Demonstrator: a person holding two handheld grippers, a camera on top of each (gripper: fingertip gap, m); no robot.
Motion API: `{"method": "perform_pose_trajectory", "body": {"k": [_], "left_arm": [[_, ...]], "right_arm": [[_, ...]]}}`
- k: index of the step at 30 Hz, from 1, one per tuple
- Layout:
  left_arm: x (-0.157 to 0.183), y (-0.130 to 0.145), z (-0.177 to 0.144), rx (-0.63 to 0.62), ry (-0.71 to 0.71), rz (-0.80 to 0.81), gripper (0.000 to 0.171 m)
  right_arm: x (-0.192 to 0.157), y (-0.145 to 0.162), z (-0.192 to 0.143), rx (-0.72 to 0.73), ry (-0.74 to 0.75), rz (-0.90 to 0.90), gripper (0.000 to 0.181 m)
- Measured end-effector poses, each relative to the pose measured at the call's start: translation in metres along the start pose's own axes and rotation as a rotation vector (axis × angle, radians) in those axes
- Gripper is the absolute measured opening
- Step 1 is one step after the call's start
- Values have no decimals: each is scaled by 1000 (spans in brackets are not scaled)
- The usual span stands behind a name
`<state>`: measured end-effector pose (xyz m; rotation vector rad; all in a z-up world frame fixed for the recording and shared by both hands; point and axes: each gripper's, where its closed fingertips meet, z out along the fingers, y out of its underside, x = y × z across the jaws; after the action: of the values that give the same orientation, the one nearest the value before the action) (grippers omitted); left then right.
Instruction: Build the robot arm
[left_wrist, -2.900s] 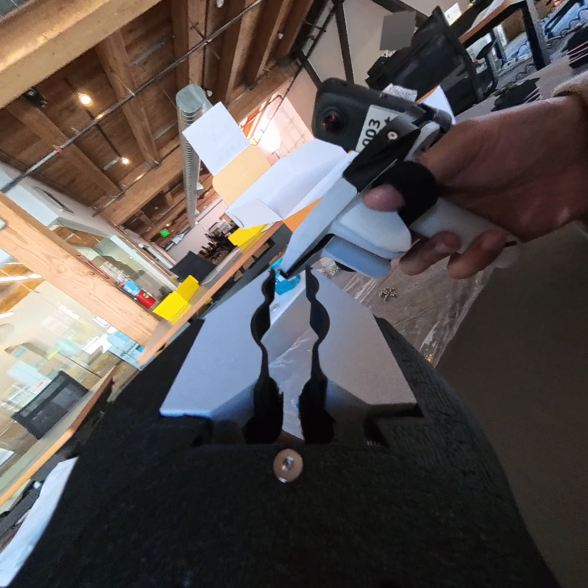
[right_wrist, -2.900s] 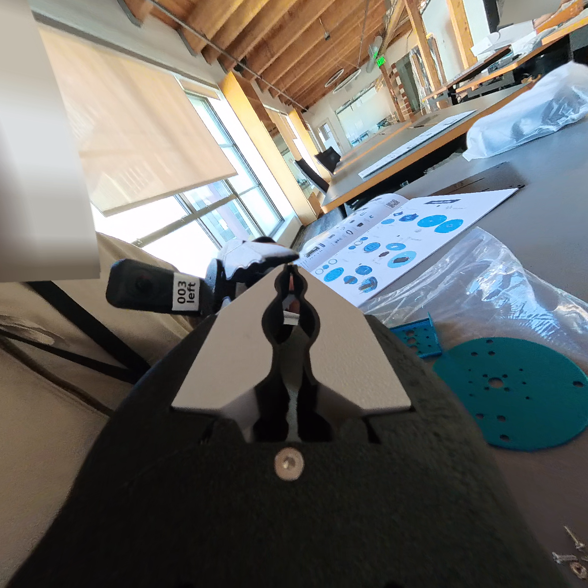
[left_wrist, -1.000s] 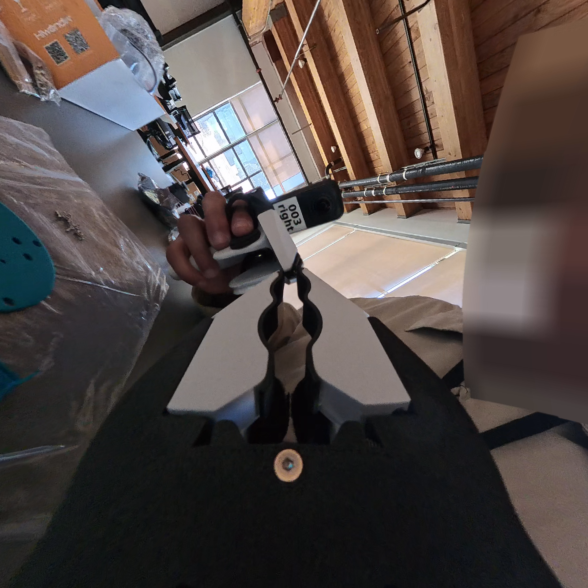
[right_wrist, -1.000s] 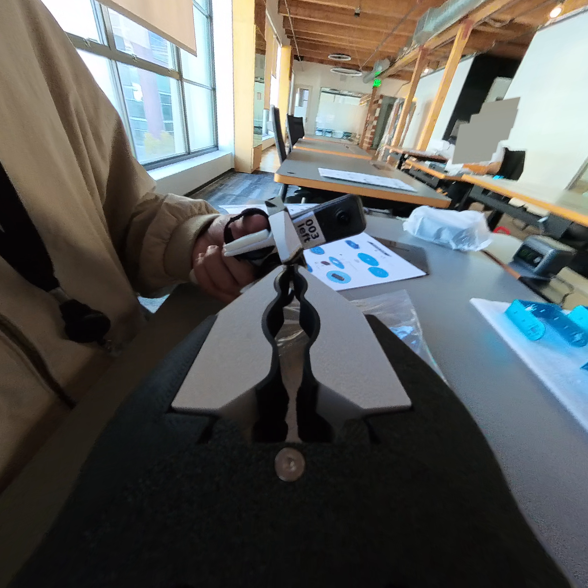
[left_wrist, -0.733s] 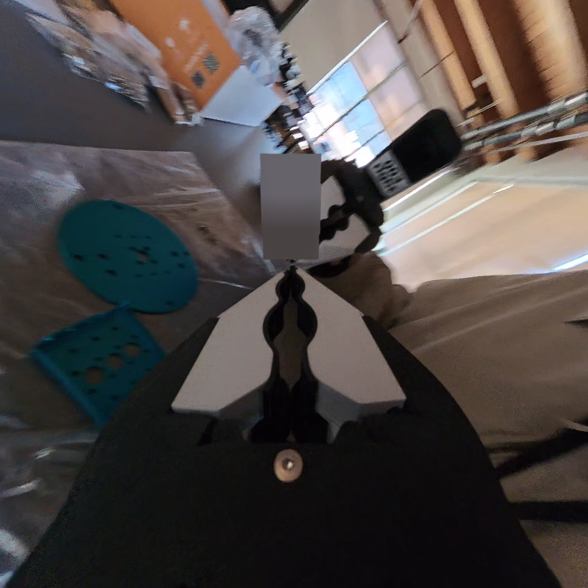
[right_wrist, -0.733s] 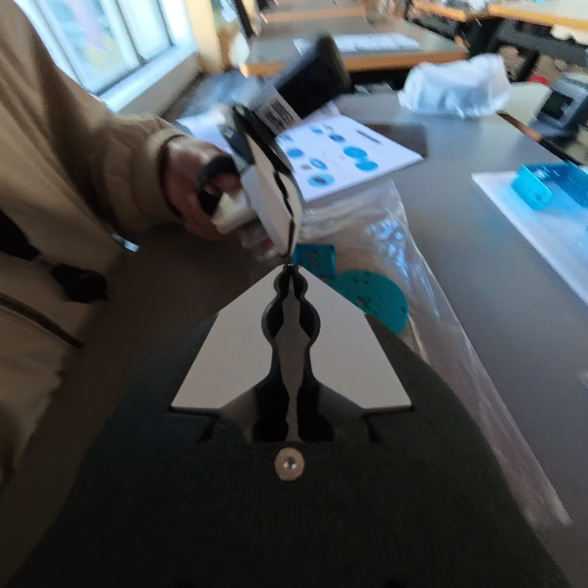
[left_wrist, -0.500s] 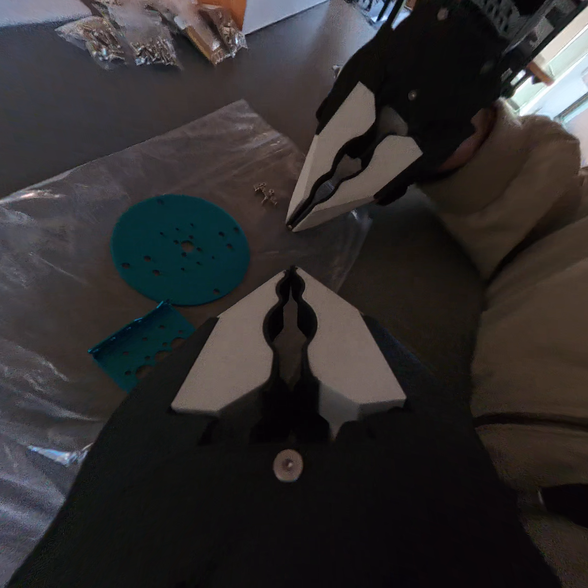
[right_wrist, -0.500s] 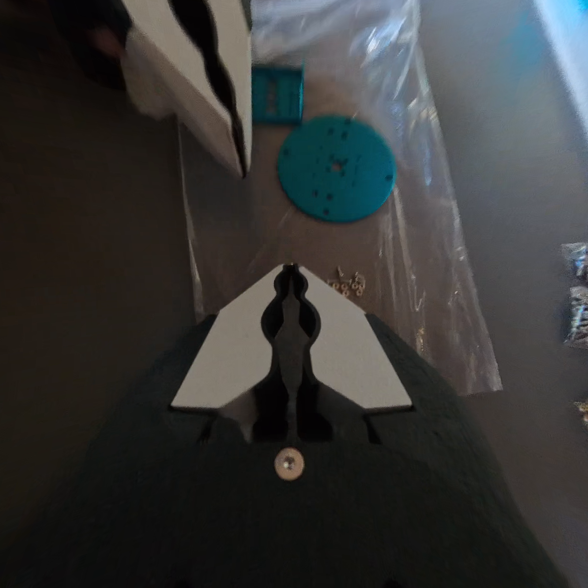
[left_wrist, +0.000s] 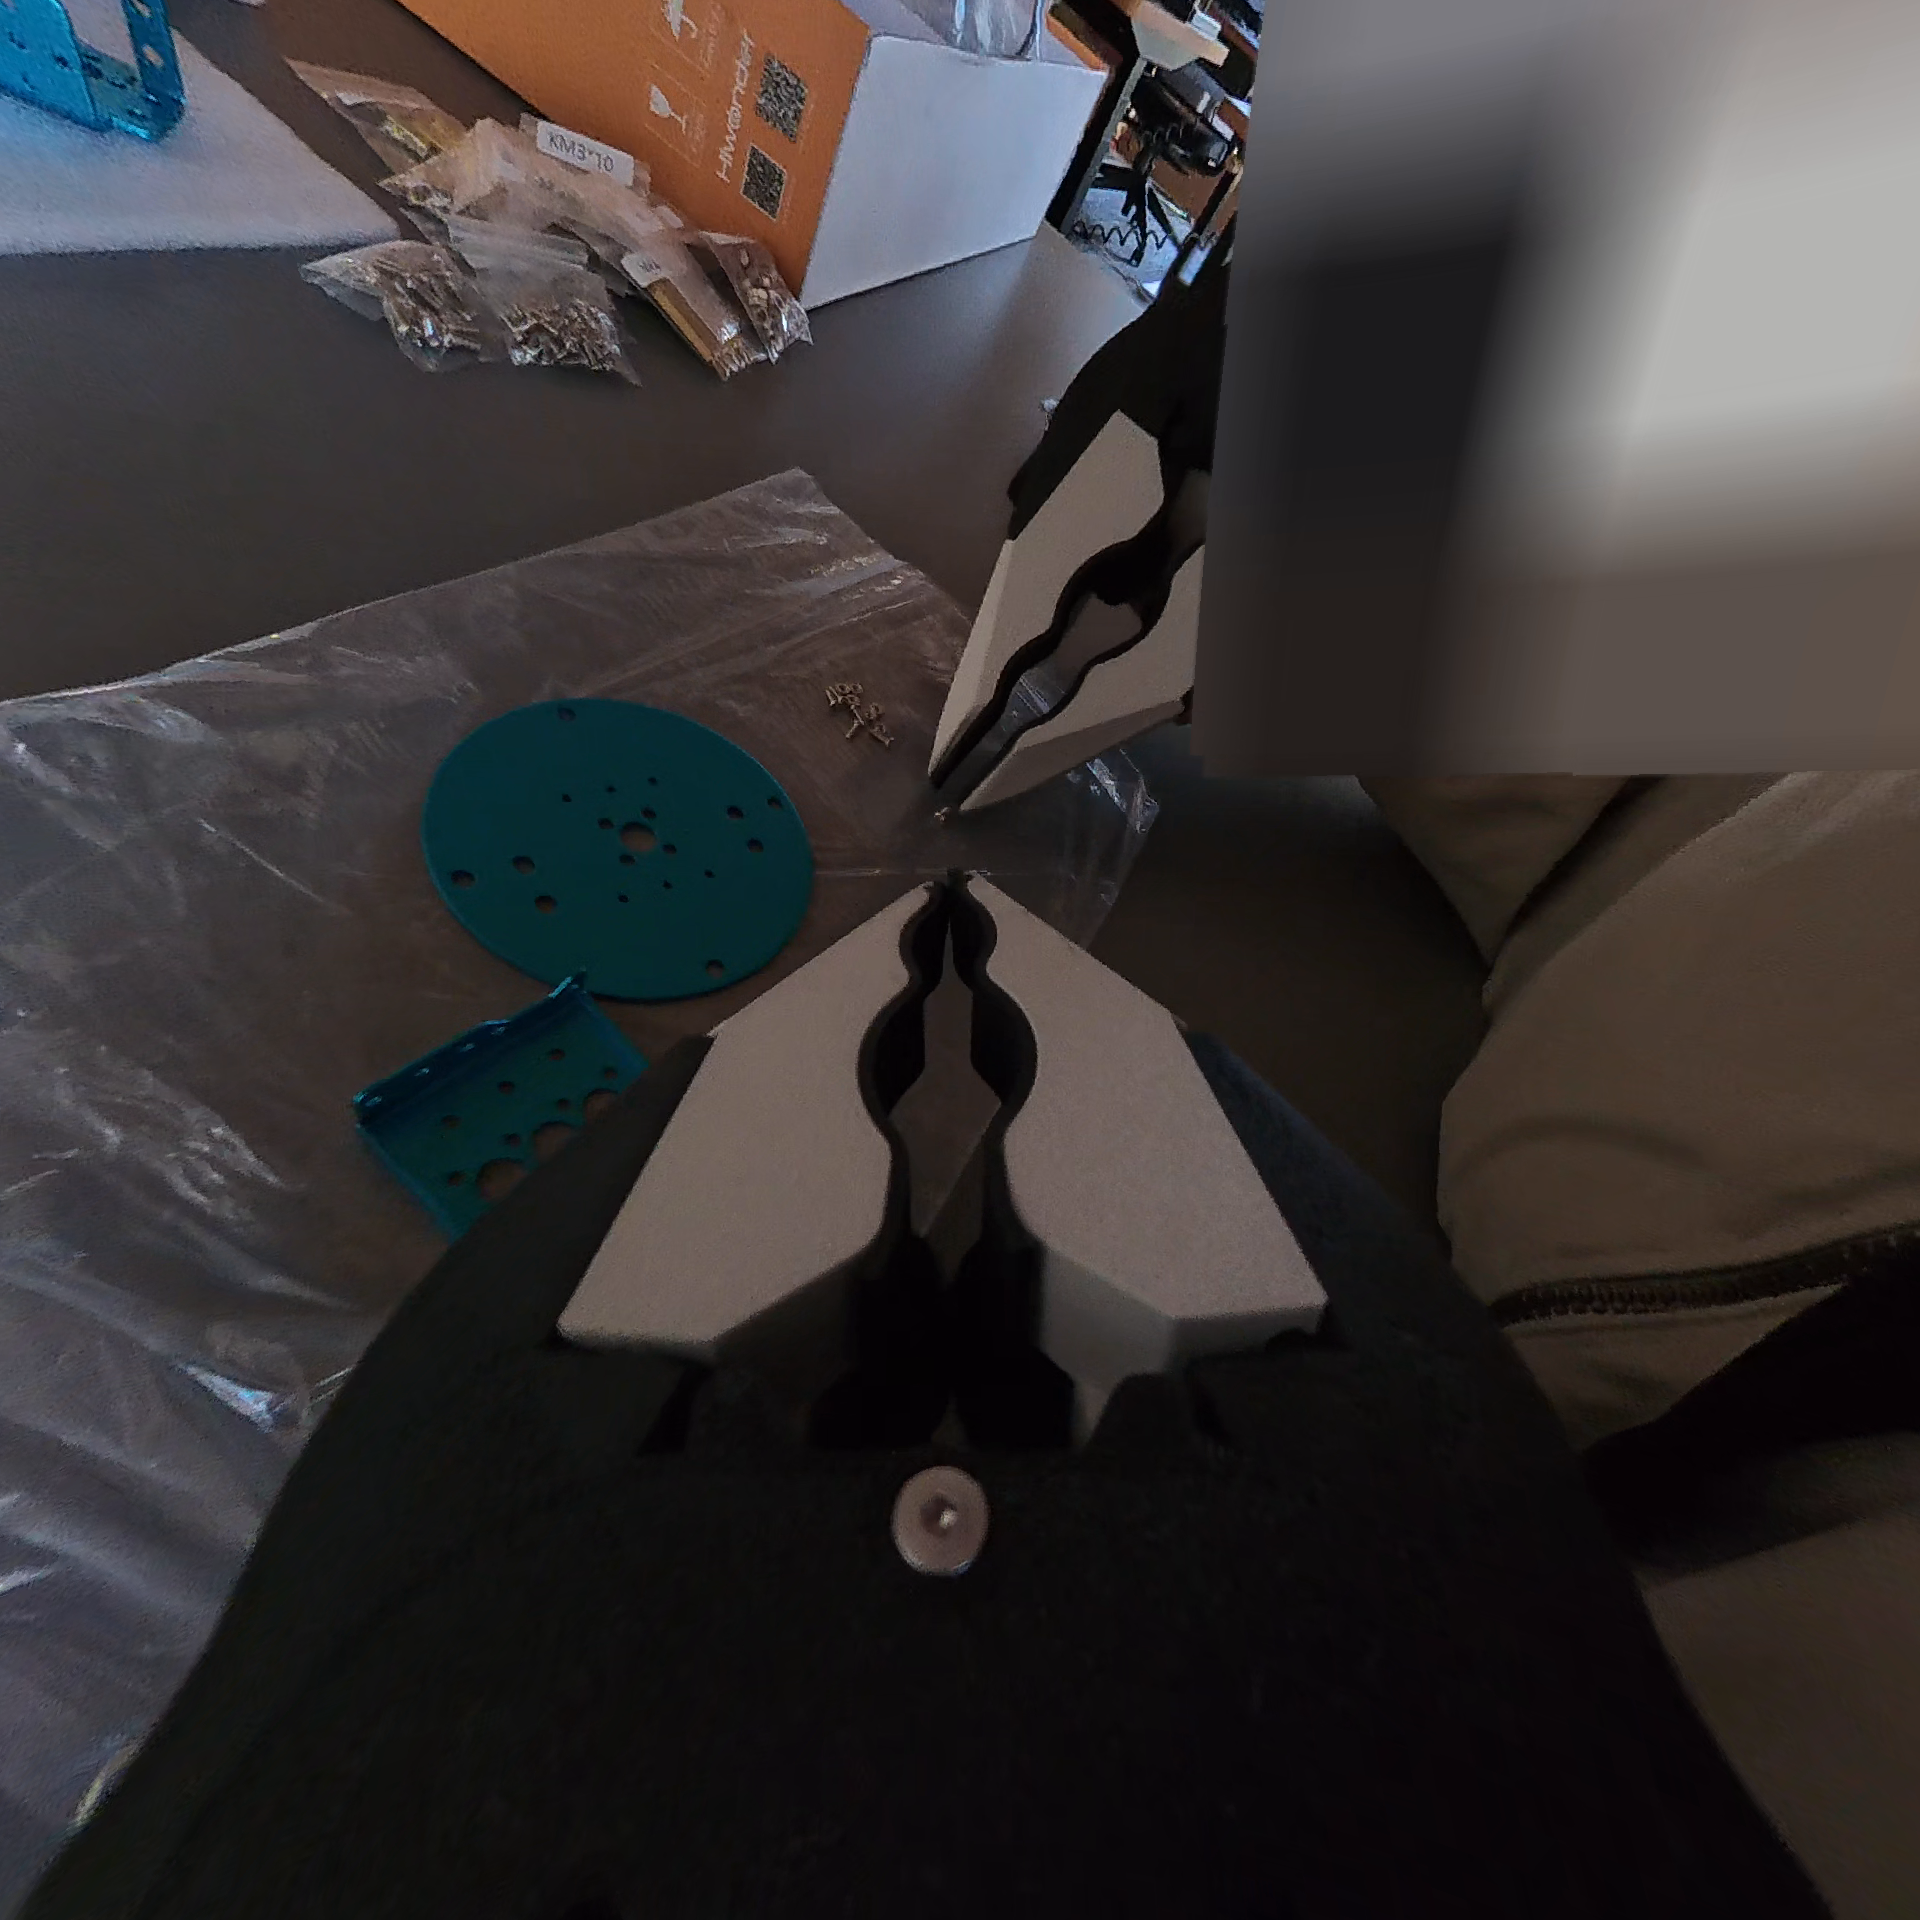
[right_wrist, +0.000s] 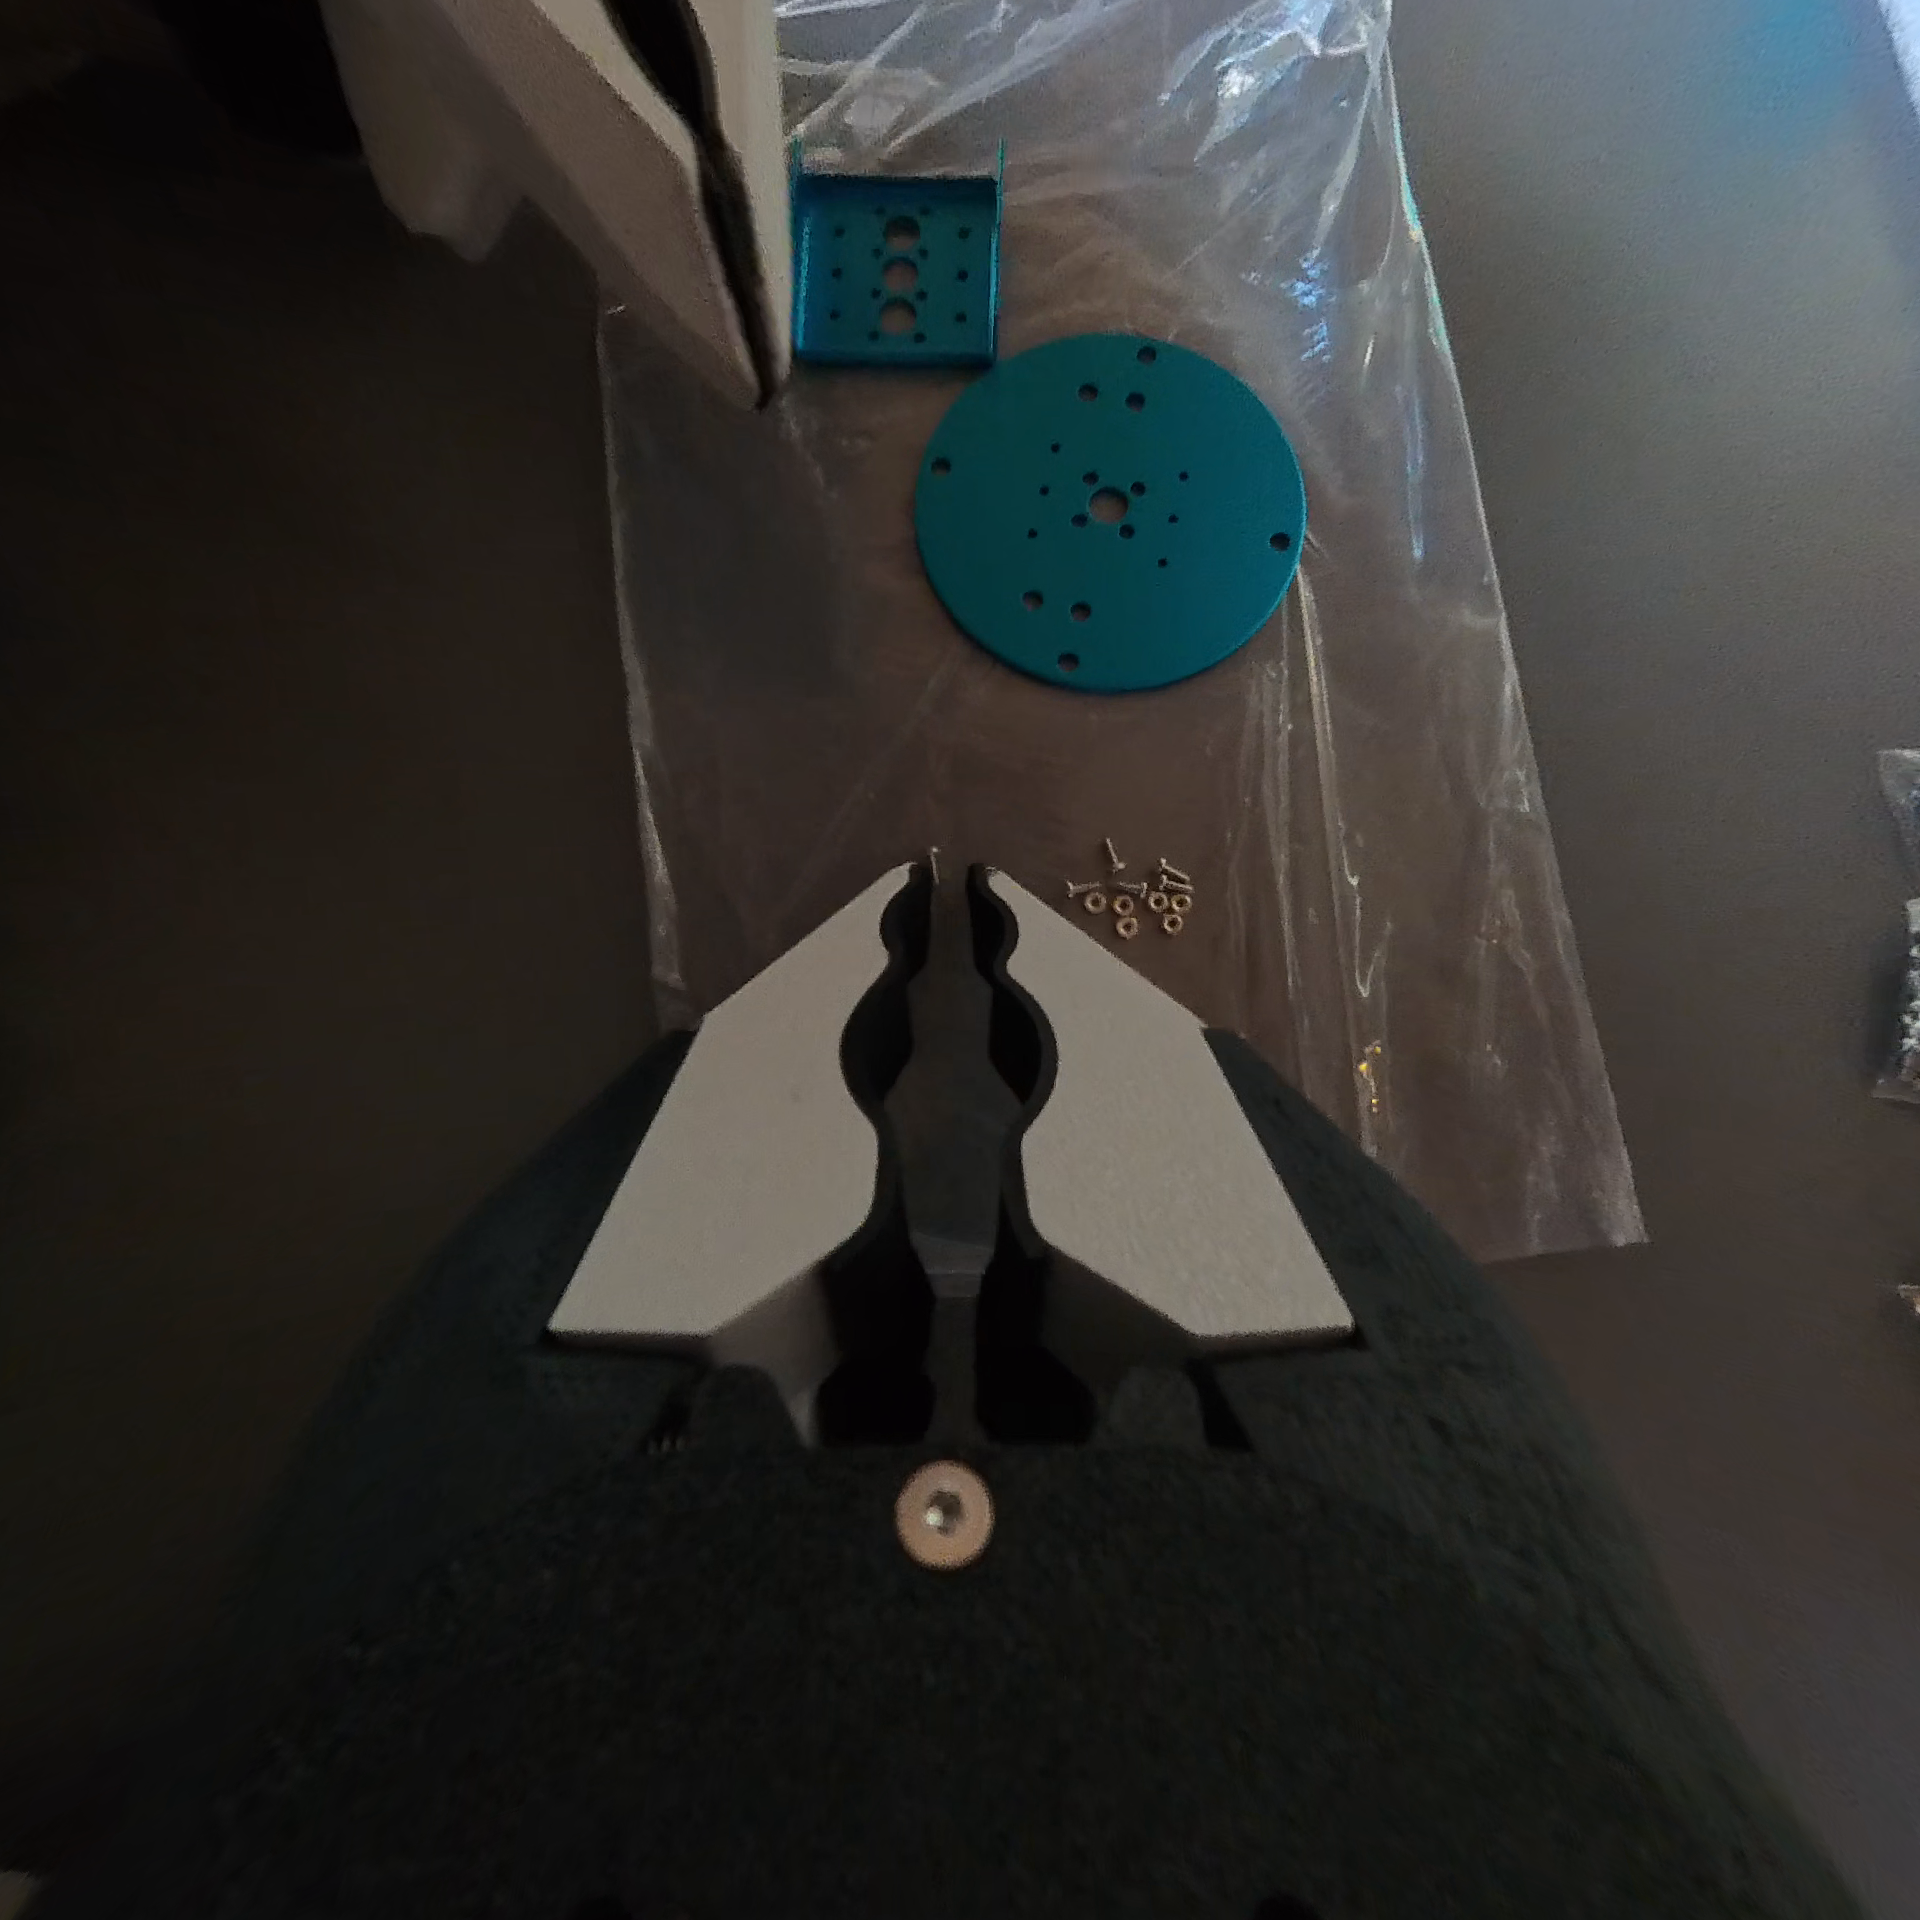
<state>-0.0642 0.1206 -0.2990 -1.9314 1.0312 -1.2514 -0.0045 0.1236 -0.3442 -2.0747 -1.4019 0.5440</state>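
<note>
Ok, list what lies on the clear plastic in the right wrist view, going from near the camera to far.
Right gripper tips, shut on a small screw → pile of screws and nuts → round teal plate → teal bracket, all on the plastic sheet.

Round disc (right_wrist: 1110, 514): teal metal, satin anodised finish, drilled. Bracket (right_wrist: 896, 272) at its 10 o'clock: same finish. Clear plastic sheet (right_wrist: 1434, 852) beneath: glossy, creased. Screws and nuts (right_wrist: 1135, 894): bright metal. Table (right_wrist: 312, 727): dark, matt. Right gripper (right_wrist: 951, 871) fingers (right_wrist: 1143, 1143): smooth matt grey; body: rough black
</note>
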Motion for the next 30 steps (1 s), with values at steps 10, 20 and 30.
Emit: {"method": "perform_pose_trajectory", "body": {"k": [10,20,30], "left_arm": [[8,4,0,-16,13,23,0],[14,-20,-10,141,154,-139,27],[8,-54,-24,307,-276,344,26]], "right_arm": [[-3,-3,8,-70,4,-47,2],[-10,-92,-27,518,-40,66,1],[-13,-136,-35,948,-400,681,1]]}}
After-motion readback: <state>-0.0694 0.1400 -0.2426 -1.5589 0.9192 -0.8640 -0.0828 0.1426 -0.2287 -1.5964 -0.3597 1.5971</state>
